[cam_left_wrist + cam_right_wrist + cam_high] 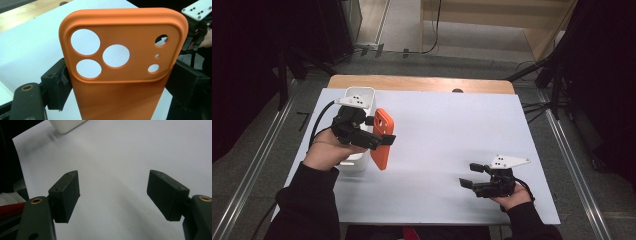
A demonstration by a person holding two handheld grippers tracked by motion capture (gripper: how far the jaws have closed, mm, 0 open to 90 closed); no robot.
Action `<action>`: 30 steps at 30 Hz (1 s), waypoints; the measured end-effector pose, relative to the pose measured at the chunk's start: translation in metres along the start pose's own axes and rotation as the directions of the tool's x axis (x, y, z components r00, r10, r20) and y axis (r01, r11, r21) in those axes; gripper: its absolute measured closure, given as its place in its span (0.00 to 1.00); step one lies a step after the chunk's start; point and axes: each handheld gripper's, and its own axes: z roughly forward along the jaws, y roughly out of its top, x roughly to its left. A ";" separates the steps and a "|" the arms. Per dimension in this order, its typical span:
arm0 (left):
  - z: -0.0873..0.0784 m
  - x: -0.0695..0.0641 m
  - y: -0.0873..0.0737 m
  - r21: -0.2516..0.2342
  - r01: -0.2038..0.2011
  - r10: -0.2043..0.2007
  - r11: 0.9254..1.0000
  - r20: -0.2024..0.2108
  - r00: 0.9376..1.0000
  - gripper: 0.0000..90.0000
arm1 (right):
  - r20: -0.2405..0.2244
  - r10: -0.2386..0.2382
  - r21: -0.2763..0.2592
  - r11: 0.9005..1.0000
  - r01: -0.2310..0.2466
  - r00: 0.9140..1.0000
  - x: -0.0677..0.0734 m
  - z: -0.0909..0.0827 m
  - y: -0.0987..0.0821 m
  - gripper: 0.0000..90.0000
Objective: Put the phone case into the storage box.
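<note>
Near the table's front right corner, the right gripper [473, 175] rests low over the smooth white table [447, 130], its blocky matte black jaws spread wide with nothing between them. Farther back, toward the left edge, the left gripper [384, 141] clamps an orange phone case [382, 137] by its long sides, lifted off the table. The case is matte, round-cornered, with three large round camera holes and three smaller ones; no lettering shows. Behind it stands a white rounded-corner box [357, 95].
</note>
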 end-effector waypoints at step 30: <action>-0.033 0.030 -0.007 -0.142 0.129 -0.158 0.981 -0.214 0.964 0.18 | 0.005 -0.012 0.002 1.000 0.012 1.000 0.001 0.000 0.000 0.28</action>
